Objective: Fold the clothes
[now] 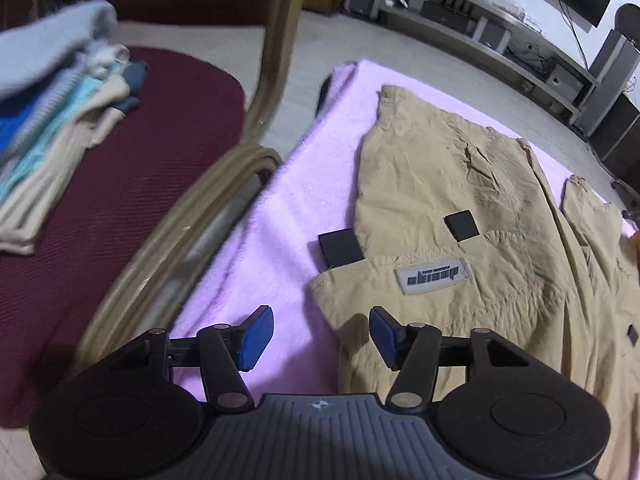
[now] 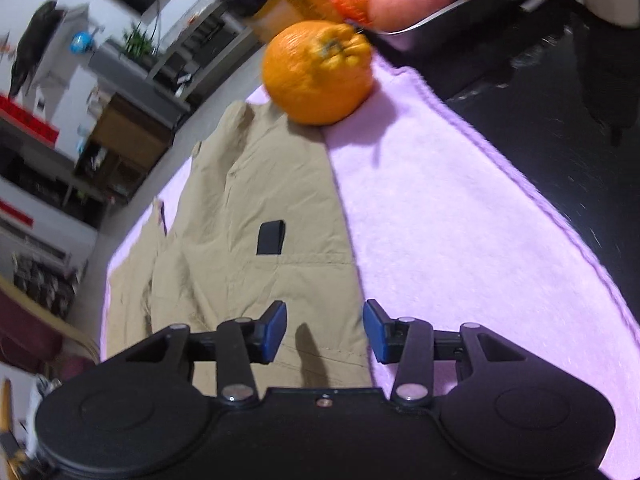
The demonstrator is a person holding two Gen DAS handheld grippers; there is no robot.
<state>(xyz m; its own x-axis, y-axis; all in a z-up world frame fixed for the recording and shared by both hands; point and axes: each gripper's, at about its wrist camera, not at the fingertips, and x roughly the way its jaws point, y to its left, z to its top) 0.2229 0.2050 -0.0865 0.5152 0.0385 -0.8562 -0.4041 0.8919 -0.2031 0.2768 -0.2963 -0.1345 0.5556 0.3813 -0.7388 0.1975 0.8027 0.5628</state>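
Pink blanket (image 1: 280,184) carries the khaki trousers (image 1: 460,184), spread flat. Both my left gripper (image 1: 321,338) and right gripper (image 2: 325,330) hang apart, empty. Light, limp cloth; I'd pinch the waistband corners.

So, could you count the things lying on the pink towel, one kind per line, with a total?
Khaki trousers: 1
Orange: 1
Total on the pink towel: 2

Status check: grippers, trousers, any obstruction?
Left hand-held gripper and right hand-held gripper open, empty. Khaki trousers flat on pink towel. Orange beside the trousers' far end.
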